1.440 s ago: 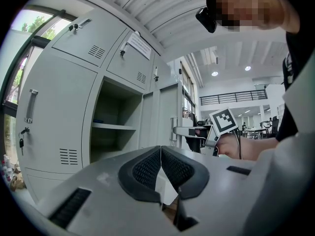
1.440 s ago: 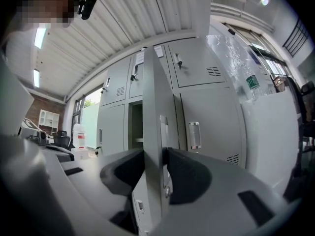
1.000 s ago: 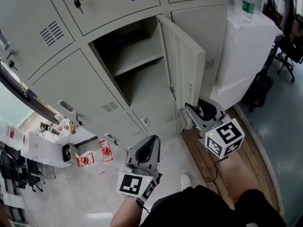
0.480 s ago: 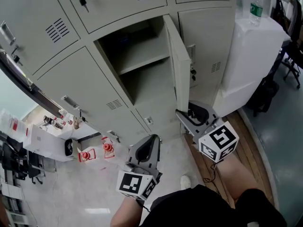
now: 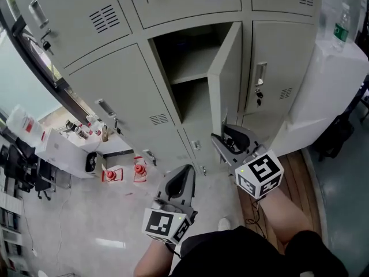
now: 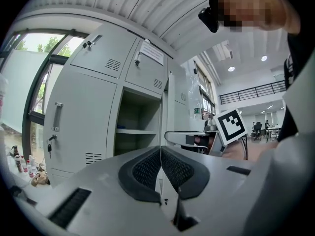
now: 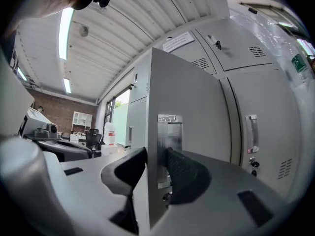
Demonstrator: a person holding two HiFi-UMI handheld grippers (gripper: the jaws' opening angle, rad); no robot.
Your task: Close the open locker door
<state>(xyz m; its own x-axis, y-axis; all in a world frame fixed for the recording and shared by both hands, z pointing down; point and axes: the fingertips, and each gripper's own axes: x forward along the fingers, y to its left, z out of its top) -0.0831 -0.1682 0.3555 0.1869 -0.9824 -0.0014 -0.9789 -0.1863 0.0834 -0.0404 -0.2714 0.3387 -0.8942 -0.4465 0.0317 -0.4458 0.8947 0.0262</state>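
— Locker door [image 5: 226,79]: where does it stand in the bank of lockers [image 5: 109,91]?

— In the middle row. It is hinged on its right side and swung about halfway out from its open compartment [image 5: 184,68], which has one shelf inside.

— How will it handle?

— I judge it to be thin sheet steel: stiff, light and free on its hinges, so a gentle push should swing it. The paint looks smooth, so my pads could slip.

— Where do you take it?

— On the free edge by the latch plate [image 7: 170,132], farthest from the hinge. My right fingers [image 7: 189,173] have just been closing and clamp that edge, one pad inside the door and one on the plate.

— And the other hand?

— My left fingers [image 6: 142,171] are pressed together with nothing in them, well apart from the lockers.

— Any worry?

— The inner finger would be caught against the frame. I should let go before the door meets it, then push the face flat.
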